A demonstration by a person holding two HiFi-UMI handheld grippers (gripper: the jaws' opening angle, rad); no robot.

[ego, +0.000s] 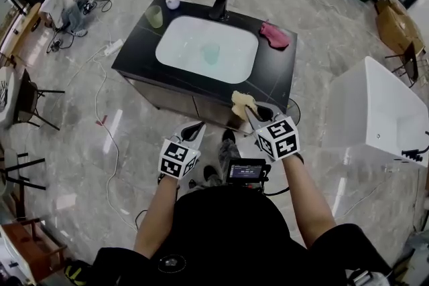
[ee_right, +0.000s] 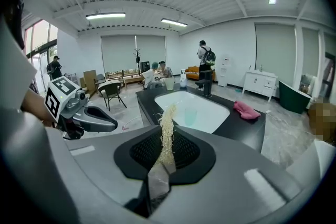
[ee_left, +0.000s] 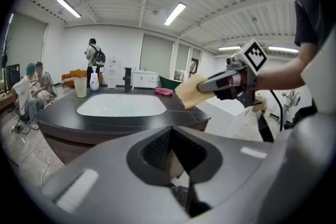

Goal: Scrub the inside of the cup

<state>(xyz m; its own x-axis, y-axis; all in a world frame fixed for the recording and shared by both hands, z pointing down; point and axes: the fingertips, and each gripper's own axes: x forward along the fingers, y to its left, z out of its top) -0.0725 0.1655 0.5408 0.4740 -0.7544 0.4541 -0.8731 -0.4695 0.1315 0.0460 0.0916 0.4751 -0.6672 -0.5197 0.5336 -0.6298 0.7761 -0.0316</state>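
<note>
My left gripper (ego: 198,125): fingers pressed together, nothing between. My right gripper (ego: 249,110): fingers clamped on a yellow sponge (ego: 242,102) at the table's (ego: 134,55) 5 o'clock edge. Cup (ego: 211,53) sits in the sink (ego: 181,37), table centre; second cup (ego: 154,16) at 10 o'clock.

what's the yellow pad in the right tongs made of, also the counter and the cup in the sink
Yellow pad: looks like loofah or similar plant fibre, matte; stringy strands show at its edge.
Counter: dark stone or stone-look slab, polished; it carries a soft sheen.
Cup: translucent pale green, probably plastic, possibly glass.
</note>
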